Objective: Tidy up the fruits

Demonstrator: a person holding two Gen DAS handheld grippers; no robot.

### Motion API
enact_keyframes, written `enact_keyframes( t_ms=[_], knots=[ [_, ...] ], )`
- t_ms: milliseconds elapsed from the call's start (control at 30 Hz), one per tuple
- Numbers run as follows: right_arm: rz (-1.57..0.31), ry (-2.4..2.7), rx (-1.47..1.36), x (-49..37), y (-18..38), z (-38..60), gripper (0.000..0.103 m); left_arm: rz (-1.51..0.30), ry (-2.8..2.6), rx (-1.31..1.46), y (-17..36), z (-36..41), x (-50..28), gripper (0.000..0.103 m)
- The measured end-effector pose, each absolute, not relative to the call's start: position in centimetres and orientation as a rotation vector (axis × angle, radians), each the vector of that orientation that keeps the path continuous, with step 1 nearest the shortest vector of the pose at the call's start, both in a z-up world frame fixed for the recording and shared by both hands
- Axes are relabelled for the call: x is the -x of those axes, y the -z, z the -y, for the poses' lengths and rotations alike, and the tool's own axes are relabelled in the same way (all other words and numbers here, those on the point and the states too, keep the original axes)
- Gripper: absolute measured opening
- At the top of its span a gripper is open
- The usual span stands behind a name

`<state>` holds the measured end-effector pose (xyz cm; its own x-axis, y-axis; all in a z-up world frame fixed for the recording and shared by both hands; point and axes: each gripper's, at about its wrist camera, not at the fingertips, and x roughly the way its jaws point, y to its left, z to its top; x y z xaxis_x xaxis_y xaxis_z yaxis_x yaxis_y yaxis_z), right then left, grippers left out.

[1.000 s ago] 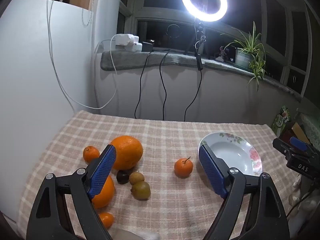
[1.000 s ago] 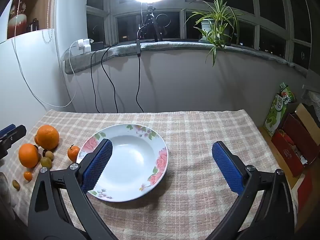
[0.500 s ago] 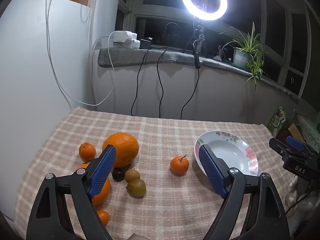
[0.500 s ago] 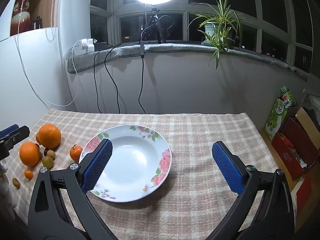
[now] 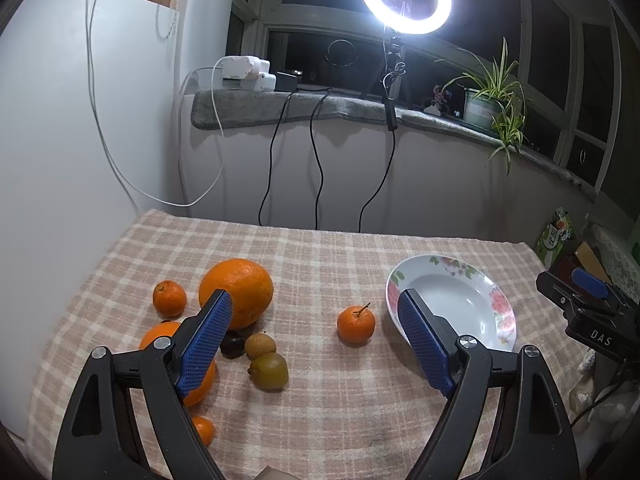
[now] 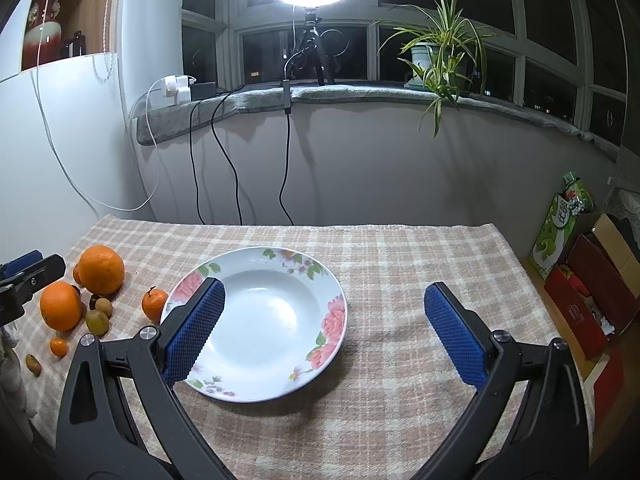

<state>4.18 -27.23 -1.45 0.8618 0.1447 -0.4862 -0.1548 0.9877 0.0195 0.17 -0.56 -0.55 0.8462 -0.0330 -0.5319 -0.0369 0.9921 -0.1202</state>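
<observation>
Far left of the checked tablecloth (image 6: 400,264) is where the fruit sits in a loose bunch. There's a small mandarin (image 5: 169,298) at the outer edge, a big orange (image 5: 237,293) just beside it, and a second orange (image 6: 61,306) nearer the camera, half hidden behind the left gripper's finger in the left wrist view. Tucked against those are a dark little fruit (image 5: 233,346), a tan round one (image 5: 260,346) and a kiwi (image 5: 269,371), pretty much touching each other. A tiny orange fruit (image 6: 58,347) and a small brown one (image 6: 33,363) sit at the near edge.

The left gripper (image 5: 314,342) hangs above that pile, jaws spread wide, nothing in them.

Moving right, a stemmed mandarin (image 5: 355,324) sits alone, just beside the rim of the floral plate (image 6: 320,276), which has no fruit in it.

The right gripper (image 6: 324,332) is over the plate's right side, jaws wide apart too, holding nothing.
</observation>
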Motion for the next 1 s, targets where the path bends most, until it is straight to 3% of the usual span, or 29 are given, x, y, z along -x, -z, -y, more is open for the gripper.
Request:
enact_keyframes(
  t_ms=[1000],
  knots=[
    [-0.519,-0.169,0.031,-4.12,1.70,26.61,0.102,-0.566,-0.001,0.138,0.57,0.31,-0.07,0.085]
  ],
)
